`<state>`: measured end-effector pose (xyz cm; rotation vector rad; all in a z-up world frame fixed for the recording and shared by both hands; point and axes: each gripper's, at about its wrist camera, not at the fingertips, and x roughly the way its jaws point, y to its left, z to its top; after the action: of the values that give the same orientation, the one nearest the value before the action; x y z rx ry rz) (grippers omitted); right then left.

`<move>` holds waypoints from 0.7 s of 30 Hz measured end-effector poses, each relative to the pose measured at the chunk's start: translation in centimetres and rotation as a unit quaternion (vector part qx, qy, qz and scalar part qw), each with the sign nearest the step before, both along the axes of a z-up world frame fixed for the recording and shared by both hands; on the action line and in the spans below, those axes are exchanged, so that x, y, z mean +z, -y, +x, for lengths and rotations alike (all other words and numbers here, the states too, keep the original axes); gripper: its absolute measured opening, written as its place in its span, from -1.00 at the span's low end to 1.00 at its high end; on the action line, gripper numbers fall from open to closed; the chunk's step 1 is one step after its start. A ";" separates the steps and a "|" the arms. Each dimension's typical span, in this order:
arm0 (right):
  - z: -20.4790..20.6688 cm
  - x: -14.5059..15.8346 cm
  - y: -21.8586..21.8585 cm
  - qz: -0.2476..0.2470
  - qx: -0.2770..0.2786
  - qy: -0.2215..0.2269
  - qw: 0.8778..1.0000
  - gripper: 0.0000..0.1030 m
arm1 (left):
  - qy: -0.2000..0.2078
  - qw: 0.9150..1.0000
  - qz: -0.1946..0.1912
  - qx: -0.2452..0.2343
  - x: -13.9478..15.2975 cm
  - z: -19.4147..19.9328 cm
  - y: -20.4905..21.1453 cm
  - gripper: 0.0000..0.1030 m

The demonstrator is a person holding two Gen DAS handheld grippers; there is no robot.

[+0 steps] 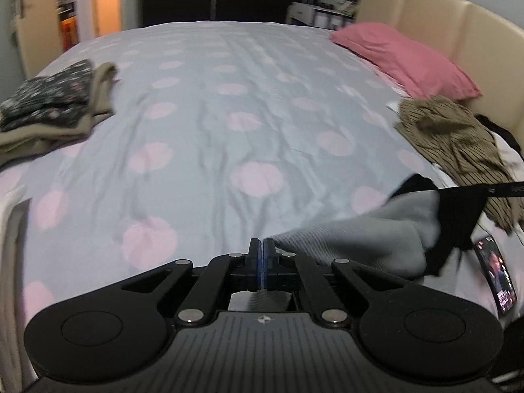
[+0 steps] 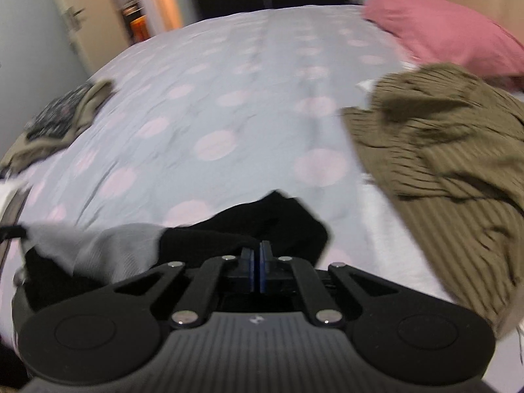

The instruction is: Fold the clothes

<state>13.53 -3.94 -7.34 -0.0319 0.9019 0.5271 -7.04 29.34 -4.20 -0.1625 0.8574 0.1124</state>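
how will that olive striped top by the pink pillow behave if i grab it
The olive striped top lies crumpled in soft folds, so it is probably floppy and will drape. It looks thin, likely light. Part overhangs the bed's near edge, so it may slide off.

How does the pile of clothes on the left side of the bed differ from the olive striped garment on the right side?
The left pile looks stacked: a dark floral piece lies on a plain khaki one, fairly flat. The olive striped garment is crumpled, with loose folds, and lies on white fabric near the pink pillow. The left pile sits far from the pillow, toward the door side. Both rest on the dotted bedcover, and neither gripper touches them.
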 end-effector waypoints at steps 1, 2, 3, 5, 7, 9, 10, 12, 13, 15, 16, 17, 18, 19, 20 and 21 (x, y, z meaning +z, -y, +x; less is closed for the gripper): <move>0.2 0.1 0.5 0.001 -0.011 0.001 1.000 -0.93 | 0.001 1.000 0.001 0.000 0.0 -0.1 0.0 -1.00; 0.3 0.2 0.9 0.002 -0.019 0.003 1.000 -0.93 | 0.001 1.000 0.005 -0.006 -0.1 -0.1 0.2 -1.00; 0.4 0.3 1.2 0.003 -0.024 0.004 1.000 -0.93 | 0.001 1.000 0.008 -0.011 -0.1 -0.2 0.5 -1.00; 0.4 0.1 1.1 0.003 -0.017 -0.004 1.000 -0.93 | 0.002 1.000 0.016 -0.021 -0.2 -0.3 1.0 -1.00; 0.2 -0.4 0.4 -0.010 -0.001 -0.007 1.000 -0.91 | 0.002 0.999 0.024 -0.031 -0.3 -0.3 1.5 -0.96; 0.0 -0.9 -0.3 -0.028 0.014 -0.005 1.000 -0.85 | 0.003 0.999 0.031 -0.042 -0.4 -0.4 2.0 -0.79; -0.3 -1.0 -0.6 -0.039 0.019 0.004 0.999 -0.75 | 0.005 0.998 0.037 -0.049 -0.3 -0.5 2.3 -0.69; -0.9 -0.8 -0.9 -0.061 0.028 0.030 0.997 -0.70 | 0.008 0.997 0.044 -0.065 0.0 -1.0 3.3 -0.66; -1.2 -0.5 -0.9 -0.067 0.033 0.041 0.996 -0.62 | 0.006 0.996 0.043 -0.074 0.0 -1.1 3.8 -0.65; -1.7 -0.2 -1.0 -0.063 0.045 0.054 0.996 -0.47 | -0.001 0.995 0.041 -0.090 -0.1 -1.3 4.8 -0.64; -2.0 -0.1 -1.1 -0.057 0.054 0.058 0.995 -0.47 | -0.007 0.995 0.036 -0.097 -0.3 -1.3 5.4 -0.62; -2.2 0.1 -1.3 -0.053 0.066 0.061 0.995 -0.47 | -0.013 0.994 0.030 -0.102 -0.6 -1.3 6.0 -0.61; -2.6 0.1 -1.8 -0.052 0.081 0.065 0.993 -0.47 | -0.018 0.994 0.022 -0.106 -1.0 -1.2 6.5 -0.61; -3.0 0.0 -2.4 -0.054 0.096 0.068 0.992 -0.47 | -0.022 0.993 0.015 -0.111 -1.4 -1.0 7.1 -0.60; -3.4 0.0 -2.9 -0.055 0.111 0.071 0.990 -0.47 | -0.027 0.993 0.010 -0.114 -1.8 -0.8 7.7 -0.59; -3.8 -0.2 -3.4 -0.057 0.125 0.072 0.988 -0.47 | -0.030 0.993 0.009 -0.115 -2.3 -0.6 8.4 -0.58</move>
<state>9.70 -0.51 -7.50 -0.2864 0.7894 0.6970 -7.61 20.96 -6.52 -0.0422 0.9289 -0.0919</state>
